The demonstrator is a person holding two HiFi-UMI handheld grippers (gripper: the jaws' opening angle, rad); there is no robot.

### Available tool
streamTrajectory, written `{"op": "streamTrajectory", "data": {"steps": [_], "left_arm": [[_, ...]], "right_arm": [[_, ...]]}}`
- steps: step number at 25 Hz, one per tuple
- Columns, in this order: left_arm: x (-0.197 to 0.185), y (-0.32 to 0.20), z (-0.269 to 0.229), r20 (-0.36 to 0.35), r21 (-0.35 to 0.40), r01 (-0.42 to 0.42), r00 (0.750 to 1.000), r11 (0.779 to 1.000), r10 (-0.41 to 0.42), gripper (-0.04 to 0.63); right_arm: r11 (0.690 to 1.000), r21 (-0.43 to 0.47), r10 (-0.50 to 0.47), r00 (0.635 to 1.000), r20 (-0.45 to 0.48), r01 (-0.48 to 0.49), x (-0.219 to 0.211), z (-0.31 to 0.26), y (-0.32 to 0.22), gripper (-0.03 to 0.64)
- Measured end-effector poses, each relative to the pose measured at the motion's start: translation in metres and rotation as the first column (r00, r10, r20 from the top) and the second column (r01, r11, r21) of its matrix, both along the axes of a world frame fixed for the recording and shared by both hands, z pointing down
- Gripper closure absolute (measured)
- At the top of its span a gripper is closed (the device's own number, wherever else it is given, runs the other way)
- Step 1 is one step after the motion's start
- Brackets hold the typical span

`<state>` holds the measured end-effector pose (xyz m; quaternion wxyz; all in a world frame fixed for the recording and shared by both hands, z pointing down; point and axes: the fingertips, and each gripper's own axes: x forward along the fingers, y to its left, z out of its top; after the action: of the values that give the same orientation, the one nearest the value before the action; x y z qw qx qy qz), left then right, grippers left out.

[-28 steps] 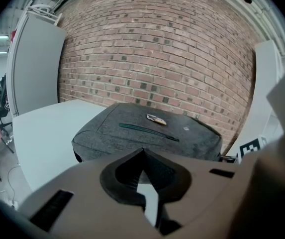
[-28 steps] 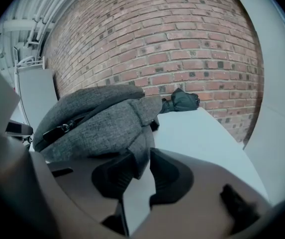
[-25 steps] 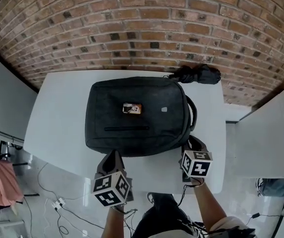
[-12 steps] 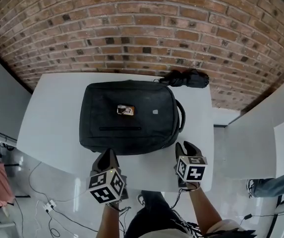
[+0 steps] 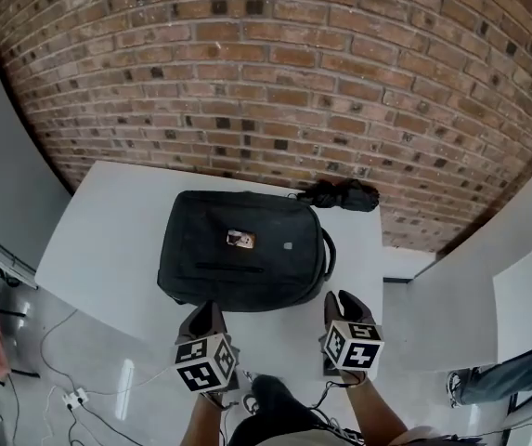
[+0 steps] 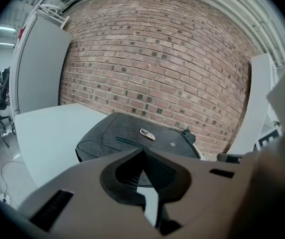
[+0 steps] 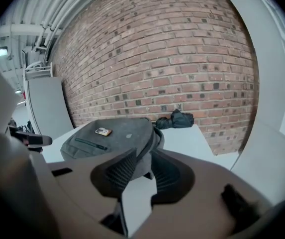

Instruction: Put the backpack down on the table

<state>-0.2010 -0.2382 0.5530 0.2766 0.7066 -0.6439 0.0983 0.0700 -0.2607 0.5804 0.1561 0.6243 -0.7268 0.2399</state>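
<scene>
Both off backpack (image 5: 242, 249), flat on table (image 5: 108, 230): done.
L gripper (image 5: 208, 307) pressed closed, R gripper (image 5: 337, 295) slightly parted, empty; nxt: pull back.

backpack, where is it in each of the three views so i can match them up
Head view: the backpack lies flat at the middle, on the white table.
Left gripper view: the backpack is at lower middle, just beyond the jaws.
Right gripper view: the backpack is left of middle, beyond the jaws.
Shared landmark: the small orange patch on its front.
</scene>
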Motion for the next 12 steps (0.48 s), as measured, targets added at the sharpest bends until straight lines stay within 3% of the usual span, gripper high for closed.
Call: {"op": "streamTrajectory", "data": {"steps": [8, 12], "left_arm": [[-0.007, 0.003, -0.032, -0.010, 0.046, 0.023, 1.000, 0.999, -0.022, 0.583], [-0.017, 0.002, -0.047, -0.019, 0.062, 0.039, 0.999, 0.997, -0.038, 0.583]], "right_arm": [[0.996, 0.087, 0.009, 1.000, -0.021, -0.007, 0.008, -0.053, -0.006, 0.555], [0.991, 0.134, -0.012, 1.000, 0.016, 0.010, 0.001, -0.073, -0.009, 0.574]]}}
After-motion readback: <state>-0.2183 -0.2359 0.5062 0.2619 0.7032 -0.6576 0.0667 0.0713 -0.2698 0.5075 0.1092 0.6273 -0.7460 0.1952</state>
